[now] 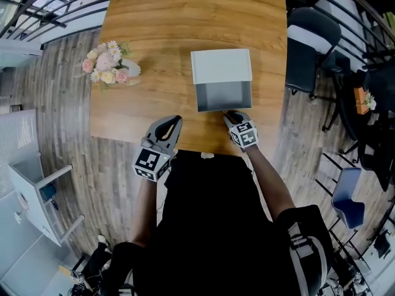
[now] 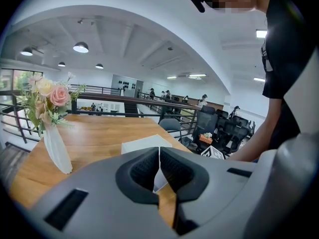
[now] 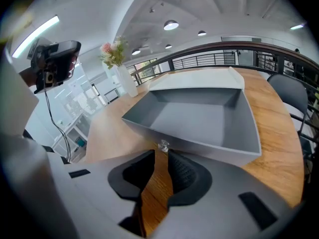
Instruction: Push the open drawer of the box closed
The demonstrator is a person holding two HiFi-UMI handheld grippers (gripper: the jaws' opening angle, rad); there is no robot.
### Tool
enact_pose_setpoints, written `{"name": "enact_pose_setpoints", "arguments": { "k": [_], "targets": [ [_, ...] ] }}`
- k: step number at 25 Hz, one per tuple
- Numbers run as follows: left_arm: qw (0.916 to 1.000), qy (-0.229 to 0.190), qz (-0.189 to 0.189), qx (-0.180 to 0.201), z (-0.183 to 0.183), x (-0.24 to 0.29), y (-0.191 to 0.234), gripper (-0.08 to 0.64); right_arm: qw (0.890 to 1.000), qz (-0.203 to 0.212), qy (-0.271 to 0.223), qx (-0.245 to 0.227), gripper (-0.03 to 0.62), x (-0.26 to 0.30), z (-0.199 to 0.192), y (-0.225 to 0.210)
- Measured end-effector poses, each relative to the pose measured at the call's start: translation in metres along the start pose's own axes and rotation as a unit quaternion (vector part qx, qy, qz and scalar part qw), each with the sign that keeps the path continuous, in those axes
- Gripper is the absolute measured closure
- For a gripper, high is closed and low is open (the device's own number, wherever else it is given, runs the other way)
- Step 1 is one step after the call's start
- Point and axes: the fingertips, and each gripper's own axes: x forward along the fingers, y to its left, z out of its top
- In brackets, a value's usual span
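Your right fingers (image 3: 187, 176) are black ribbed pads set in a pale grey shell. Just ahead of them the drawer (image 3: 199, 121) is plain mid-grey inside and out, with a clear, glassy knob (image 3: 163, 145). Beyond it the box (image 1: 221, 65) is white. The tabletop (image 1: 154, 29) under the fingers is warm orange-brown with streaky wood grain. The cube (image 1: 151, 162) behind your left fingers (image 2: 142, 171) bears black-and-white square markers. Well to their left, the bouquet (image 1: 106, 63) is pink, cream and white, in a milky white vase (image 2: 56, 151).

Left tongs (image 1: 173, 121) pressed tip to tip, right tongs (image 1: 232, 114) narrowly parted, both forearms extended forward.
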Motion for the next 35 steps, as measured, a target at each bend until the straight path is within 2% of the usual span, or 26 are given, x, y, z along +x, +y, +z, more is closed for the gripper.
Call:
{"name": "enact_pose_setpoints", "arguments": {
  "k": [9,15,35],
  "targets": [
    [0.9999,-0.006,0.004,-0.008,0.002,-0.001,0.009,0.534,0.999,-0.003,-0.004,0.034,0.495,0.012,0.001,-0.002],
    [0.9998,-0.005,0.008,-0.020,-0.002,-0.003,0.011,0.534,0.999,-0.005,-0.006,0.037,0.509,0.012,0.003,-0.004],
    [0.9999,-0.011,0.003,-0.012,0.003,0.000,0.004,0.534,0.999,-0.010,-0.034,0.038,0.511,0.004,0.013,-0.001]
  ]
}}
